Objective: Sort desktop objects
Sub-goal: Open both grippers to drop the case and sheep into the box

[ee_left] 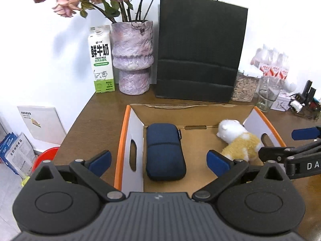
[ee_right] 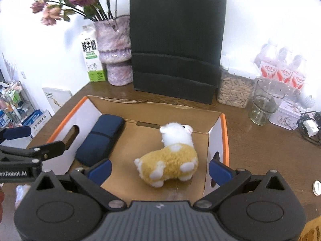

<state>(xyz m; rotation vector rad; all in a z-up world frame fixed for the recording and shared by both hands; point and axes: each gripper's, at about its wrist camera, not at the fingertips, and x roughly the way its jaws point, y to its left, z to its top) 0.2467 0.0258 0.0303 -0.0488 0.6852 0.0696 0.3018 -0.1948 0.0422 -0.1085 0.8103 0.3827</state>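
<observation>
An open cardboard box (ee_left: 133, 138) with orange edges sits on the wooden desk; it also shows in the right wrist view (ee_right: 217, 138). Inside it lie a navy blue pouch (ee_left: 164, 150) on the left, also in the right wrist view (ee_right: 100, 140), and a yellow-and-white plush alpaca (ee_left: 238, 140) on the right, also in the right wrist view (ee_right: 172, 156). My left gripper (ee_left: 158, 161) is open and empty above the pouch's near end. My right gripper (ee_right: 159, 169) is open and empty, with the alpaca lying just beyond its fingers.
Along the wall stand a milk carton (ee_left: 101, 60), a purple vase (ee_left: 132, 56) with dried flowers, a black paper bag (ee_left: 200, 50), a jar of seeds (ee_right: 234, 84), a glass cup (ee_right: 264, 102), bottled drinks (ee_right: 280, 68) and a small tin (ee_right: 286, 114). Cables (ee_right: 309, 128) lie far right.
</observation>
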